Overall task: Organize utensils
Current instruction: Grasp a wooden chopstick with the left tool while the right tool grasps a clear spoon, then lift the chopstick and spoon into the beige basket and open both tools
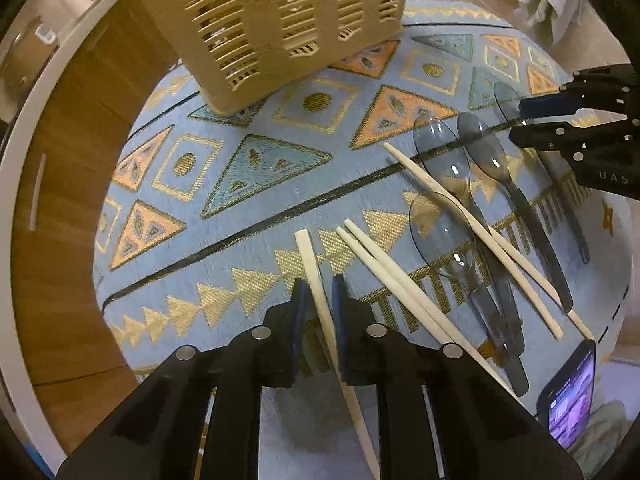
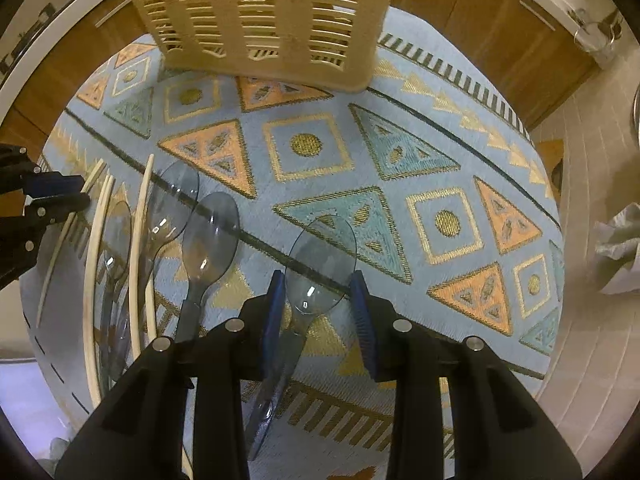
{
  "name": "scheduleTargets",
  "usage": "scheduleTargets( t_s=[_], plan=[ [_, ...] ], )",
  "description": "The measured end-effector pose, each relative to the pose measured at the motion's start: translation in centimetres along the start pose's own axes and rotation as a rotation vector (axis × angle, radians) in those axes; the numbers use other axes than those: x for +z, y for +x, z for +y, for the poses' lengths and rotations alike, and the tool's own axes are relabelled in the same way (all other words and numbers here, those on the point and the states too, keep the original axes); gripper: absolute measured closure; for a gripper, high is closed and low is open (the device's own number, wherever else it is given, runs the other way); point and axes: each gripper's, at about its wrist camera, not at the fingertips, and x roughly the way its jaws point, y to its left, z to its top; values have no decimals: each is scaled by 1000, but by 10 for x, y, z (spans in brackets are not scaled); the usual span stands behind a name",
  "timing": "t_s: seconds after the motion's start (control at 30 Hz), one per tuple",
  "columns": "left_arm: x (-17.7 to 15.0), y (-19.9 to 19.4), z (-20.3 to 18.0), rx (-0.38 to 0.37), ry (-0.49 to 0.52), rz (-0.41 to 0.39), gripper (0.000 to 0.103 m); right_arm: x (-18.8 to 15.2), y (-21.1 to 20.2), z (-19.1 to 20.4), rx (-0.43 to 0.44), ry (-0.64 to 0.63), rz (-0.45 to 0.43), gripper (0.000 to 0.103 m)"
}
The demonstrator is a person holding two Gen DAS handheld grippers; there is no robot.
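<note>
A beige slotted utensil basket (image 1: 264,20) stands at the far side of the patterned blue cloth (image 1: 256,200); it also shows in the right wrist view (image 2: 260,20). My left gripper (image 1: 320,292) has its jaws close around a wooden chopstick (image 1: 316,276). Other chopsticks (image 1: 400,280) and clear grey plastic spoons (image 1: 444,236) lie to its right. My right gripper (image 2: 318,296) is open, its blue pads either side of a clear spoon (image 2: 320,260) lying on the cloth. More spoons (image 2: 208,240) and chopsticks (image 2: 138,248) lie to its left.
A phone (image 1: 572,400) with a lit screen lies at the cloth's near right edge. Wooden cabinets (image 1: 72,168) with a white counter stand to the left. A crumpled cloth (image 2: 616,248) lies on the tiled floor to the right.
</note>
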Motion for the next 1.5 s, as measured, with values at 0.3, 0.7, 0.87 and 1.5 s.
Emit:
scheduleTargets(
  t_s=[0.3,0.7,0.87,1.5],
  plan=[
    [-8,-10,4,-51,-111,-118,99,-15,-26,29,-45,-82,-144,74],
    [-31,-83,30,-154,-299,-440,99,-55,-92,44,20,-109,-351,74],
    [-31,-123,26,-147,-284,-562,99,-57,-124,44,30,-111,-446,74],
    [33,-206,50,-149,-372,-926,99,-17,-222,13,122,59,-822,75]
  ],
)
